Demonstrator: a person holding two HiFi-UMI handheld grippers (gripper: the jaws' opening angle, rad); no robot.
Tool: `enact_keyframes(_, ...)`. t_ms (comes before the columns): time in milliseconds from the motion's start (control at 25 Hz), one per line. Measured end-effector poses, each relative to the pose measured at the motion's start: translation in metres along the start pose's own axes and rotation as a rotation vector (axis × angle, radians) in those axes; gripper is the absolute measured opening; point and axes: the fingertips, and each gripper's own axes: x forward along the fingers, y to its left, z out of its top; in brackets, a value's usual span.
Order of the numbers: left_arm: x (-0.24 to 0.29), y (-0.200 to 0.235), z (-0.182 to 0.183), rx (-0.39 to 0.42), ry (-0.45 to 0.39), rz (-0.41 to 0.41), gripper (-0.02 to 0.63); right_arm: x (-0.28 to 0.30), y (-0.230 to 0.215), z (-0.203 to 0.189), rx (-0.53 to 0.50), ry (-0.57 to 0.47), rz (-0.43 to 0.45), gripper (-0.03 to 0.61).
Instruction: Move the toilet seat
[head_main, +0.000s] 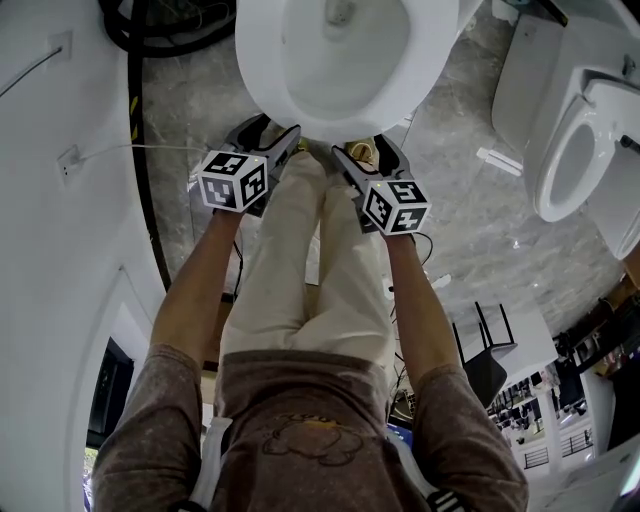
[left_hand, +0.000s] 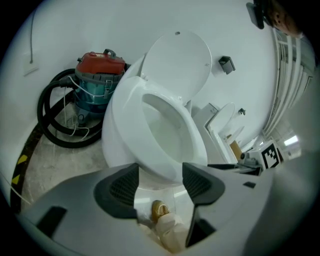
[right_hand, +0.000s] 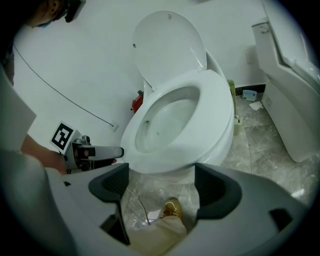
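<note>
A white toilet stands in front of me with its seat (head_main: 335, 122) lying flat on the bowl and its lid (left_hand: 177, 62) tilted up against the wall. The seat (right_hand: 215, 115) is a wide white ring (left_hand: 196, 145). My left gripper (head_main: 272, 135) hovers just short of the bowl's front rim, slightly left of centre, with its jaws open and nothing between the pads (left_hand: 120, 187). My right gripper (head_main: 368, 150) hangs beside it at the front right, also open and empty (right_hand: 160, 187). Neither touches the seat.
A red and teal vacuum cleaner (left_hand: 100, 80) with a coiled black hose (head_main: 140, 130) stands left of the toilet by the wall. A second white toilet (head_main: 580, 150) is at the right. My beige trousers (head_main: 300, 270) and a tan shoe (right_hand: 172, 207) are below the grippers.
</note>
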Motion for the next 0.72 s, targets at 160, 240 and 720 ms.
enact_keyframes(160, -0.007, -0.008, 0.005, 0.001, -0.003, -0.013, 0.279, -0.006, 0.004, 0.005, 0.011, -0.007, -0.009, 0.408)
enact_keyframes(240, -0.012, -0.011, 0.008, -0.004, -0.010, -0.016, 0.279, -0.010, 0.008, 0.008, 0.015, -0.015, -0.017, 0.408)
enact_keyframes(720, -0.050, -0.043, 0.033, 0.050, -0.037, -0.061, 0.279, -0.050, 0.031, 0.035, 0.014, -0.103, -0.042, 0.408)
